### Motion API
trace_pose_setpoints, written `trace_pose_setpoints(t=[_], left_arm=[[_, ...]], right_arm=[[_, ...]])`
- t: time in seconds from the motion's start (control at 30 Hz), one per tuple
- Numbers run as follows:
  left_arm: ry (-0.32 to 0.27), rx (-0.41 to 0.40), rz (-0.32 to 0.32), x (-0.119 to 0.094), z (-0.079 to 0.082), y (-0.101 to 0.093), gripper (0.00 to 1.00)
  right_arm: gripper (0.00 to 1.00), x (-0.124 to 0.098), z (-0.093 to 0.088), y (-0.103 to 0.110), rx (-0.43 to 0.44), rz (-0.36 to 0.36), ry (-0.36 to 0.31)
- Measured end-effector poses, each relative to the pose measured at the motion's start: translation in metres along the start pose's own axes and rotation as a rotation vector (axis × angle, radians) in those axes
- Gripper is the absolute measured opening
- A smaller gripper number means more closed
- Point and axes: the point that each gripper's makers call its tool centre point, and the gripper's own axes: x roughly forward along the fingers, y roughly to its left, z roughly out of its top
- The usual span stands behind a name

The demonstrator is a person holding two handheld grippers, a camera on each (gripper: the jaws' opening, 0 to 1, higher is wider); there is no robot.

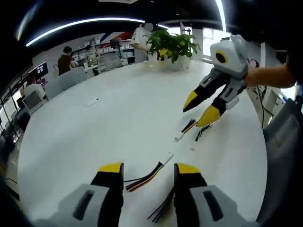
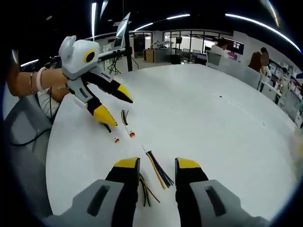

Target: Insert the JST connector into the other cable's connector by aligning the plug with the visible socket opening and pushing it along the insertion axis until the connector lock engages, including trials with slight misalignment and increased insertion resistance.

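Left gripper hovers low over the white table, jaws spread wide and empty. Its cable lies dead ahead between the tips, long axis running up and rightward to a pale connector. Further right (across the gap) the right gripper angles steeply down, jaws parted, nothing held, tips just above the second cable. From the right gripper view, that cable's wires sit between its own tips. Each claw is nearest its own cable; the connectors lie well apart.
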Motion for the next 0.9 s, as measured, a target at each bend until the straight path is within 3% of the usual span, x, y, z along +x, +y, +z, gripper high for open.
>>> trace_pose_setpoints(t=[0.33, 0.47, 0.9], left_arm=[[-0.032, 0.054, -0.049, 0.006, 0.002, -0.003, 0.22], [-0.044, 0.051, -0.082, 0.009, 0.004, -0.007, 0.16], [-0.045, 0.153, -0.145, 0.022, 0.0, -0.016, 0.11]], right_arm=[[0.14, 0.009, 0.005, 0.001, -0.09, 0.058, -0.028], [0.14, 0.012, 0.003, 0.001, -0.102, 0.065, -0.021], [0.11, 0.026, -0.006, -0.005, -0.138, 0.124, -0.022]])
